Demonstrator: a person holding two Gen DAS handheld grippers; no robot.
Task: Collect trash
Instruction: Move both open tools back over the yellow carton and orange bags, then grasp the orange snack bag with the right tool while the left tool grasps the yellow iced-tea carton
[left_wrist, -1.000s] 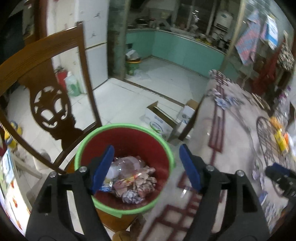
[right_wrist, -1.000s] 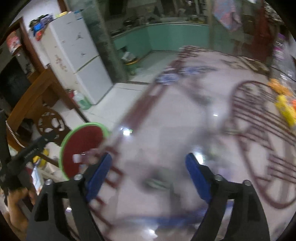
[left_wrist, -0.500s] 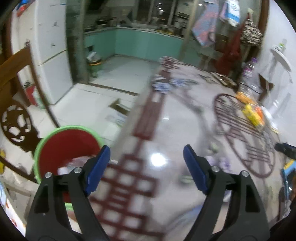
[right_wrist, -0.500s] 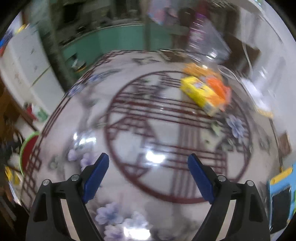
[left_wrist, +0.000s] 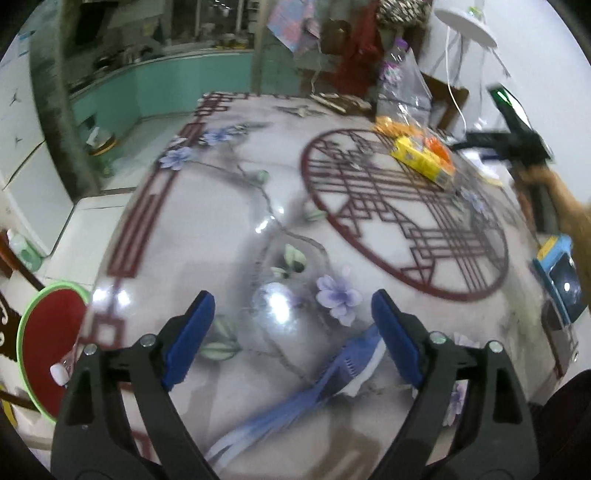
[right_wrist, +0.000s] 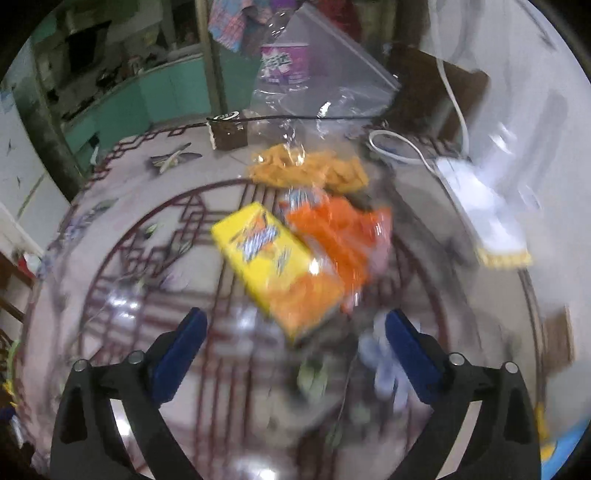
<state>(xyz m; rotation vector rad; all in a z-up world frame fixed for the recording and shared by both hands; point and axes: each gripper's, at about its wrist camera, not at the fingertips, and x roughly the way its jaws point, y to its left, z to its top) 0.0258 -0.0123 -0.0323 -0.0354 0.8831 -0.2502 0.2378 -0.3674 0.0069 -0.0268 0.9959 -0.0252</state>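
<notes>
Left gripper (left_wrist: 291, 314): black frame, blue pads, jaws opening and already wide, nothing between them. It hangs above the glossy marble-patterned table top with dark red lattice lines (left_wrist: 207, 229). Under its right finger lies a blue-and-white flat object (left_wrist: 332, 373) — blurred, possibly a wrapper or a comb; the view does not settle which.

Right gripper (right_wrist: 295, 339): same build, jaws opening, spread wide and empty. It is tilted down over the round lattice motif of the table.

Trash on the table: a yellow rectangular snack box (right_wrist: 273, 262) lies flat just ahead of the right gripper's pads, not touching them. Against its far side sits a crumpled orange foil wrapper (right_wrist: 340, 236), and behind that a clear plastic bag holding orange-yellow pieces (right_wrist: 310, 170). In the left view the same box (left_wrist: 421, 162) sits at the far right of the lattice circle, well apart from the left gripper.

Collection vessel: a red bucket with a light green rim (left_wrist: 48, 343) stands below the table's left edge, beside the left gripper's left finger in the picture.

Also noted — a white power strip with cable (right_wrist: 476, 199) at the table's right side.
</notes>
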